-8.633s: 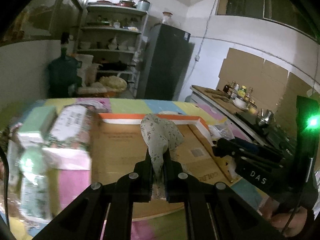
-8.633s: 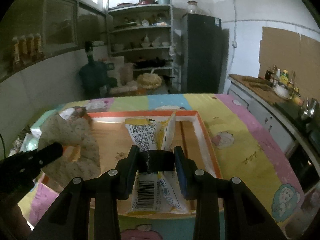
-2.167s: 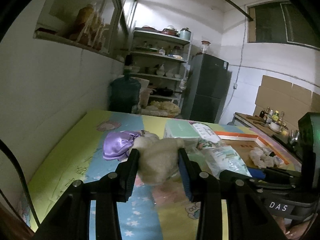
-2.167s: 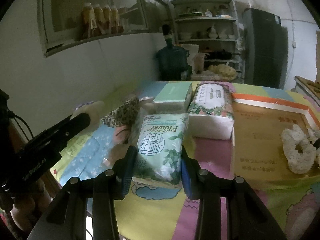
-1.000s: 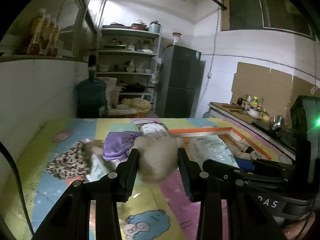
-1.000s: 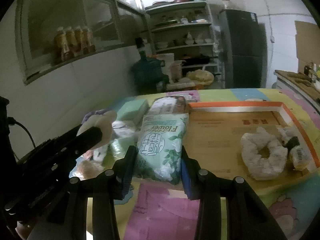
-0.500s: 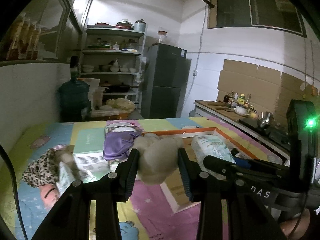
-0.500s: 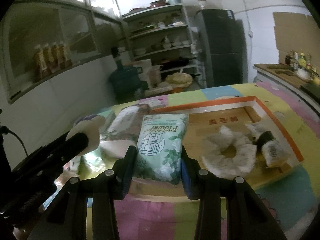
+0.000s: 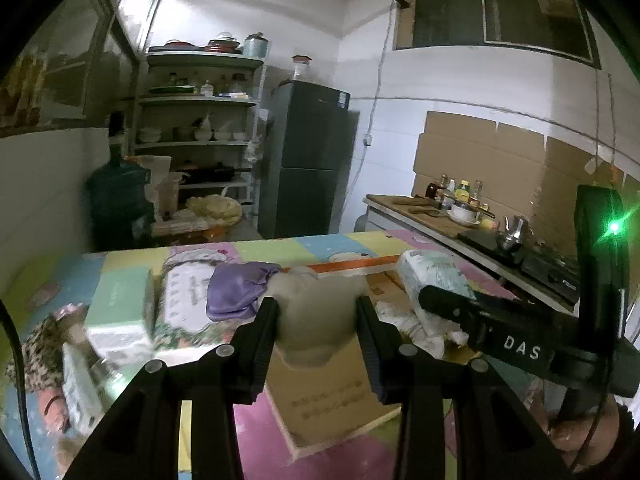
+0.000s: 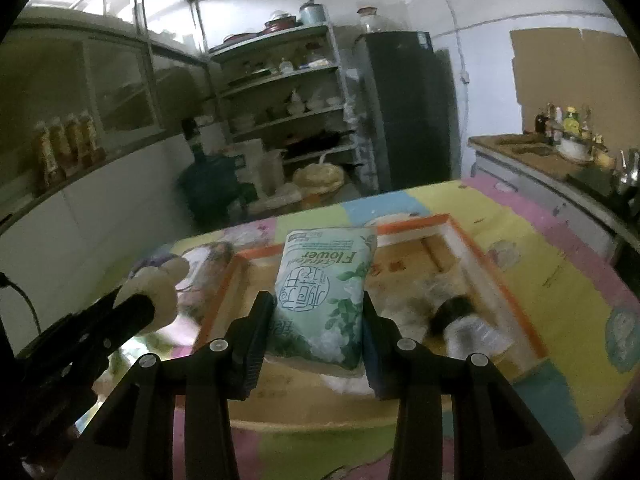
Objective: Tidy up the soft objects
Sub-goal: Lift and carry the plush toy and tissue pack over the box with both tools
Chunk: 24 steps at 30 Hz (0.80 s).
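Note:
My left gripper (image 9: 316, 320) is shut on a cream plush toy (image 9: 316, 312) with a purple satin cloth (image 9: 236, 290) on its left side, held above the near left corner of the cardboard tray (image 9: 332, 404). My right gripper (image 10: 316, 316) is shut on a green tissue pack (image 10: 324, 292) printed "Flower", held over the orange-rimmed tray (image 10: 504, 288). In the left wrist view the right gripper's finger (image 9: 500, 332) and that pack (image 9: 432, 280) show at the right. In the right wrist view the left gripper's finger (image 10: 128, 320) and the plush toy (image 10: 156, 292) show at the left.
Inside the tray lie a fluffy white ring (image 9: 404, 320) and a wrapped snack (image 10: 472, 332). Left of the tray on the colourful mat (image 10: 560, 276) sit tissue boxes (image 9: 120, 308), a floral tissue pack (image 9: 188, 296) and a leopard-print item (image 9: 36, 344). A counter (image 9: 432, 216) runs along the right.
Both grippers have carried their loads to the right, from over the pile on the mat to over the tray. Neither grip has changed.

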Available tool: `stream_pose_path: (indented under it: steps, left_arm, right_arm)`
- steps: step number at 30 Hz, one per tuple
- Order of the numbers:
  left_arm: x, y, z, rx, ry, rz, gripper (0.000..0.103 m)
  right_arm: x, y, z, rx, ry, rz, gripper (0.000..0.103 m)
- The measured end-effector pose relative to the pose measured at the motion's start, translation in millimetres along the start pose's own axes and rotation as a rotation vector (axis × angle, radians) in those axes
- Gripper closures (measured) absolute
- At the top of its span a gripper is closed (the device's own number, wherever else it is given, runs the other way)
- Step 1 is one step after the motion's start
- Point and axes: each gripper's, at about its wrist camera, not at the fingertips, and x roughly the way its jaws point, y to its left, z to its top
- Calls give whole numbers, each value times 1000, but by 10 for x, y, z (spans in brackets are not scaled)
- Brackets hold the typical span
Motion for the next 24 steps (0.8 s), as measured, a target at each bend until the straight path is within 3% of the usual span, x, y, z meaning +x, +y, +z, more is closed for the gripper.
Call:
stream_pose_path:
  steps: [14, 24]
  left_arm:
    - [655, -319, 322, 32, 72, -60, 63]
    - [1254, -365, 421, -26, 173, -68, 63]
  right_arm:
    - [311, -533, 336, -22, 29, -47, 61]
    - [745, -796, 511, -29, 128, -15, 61]
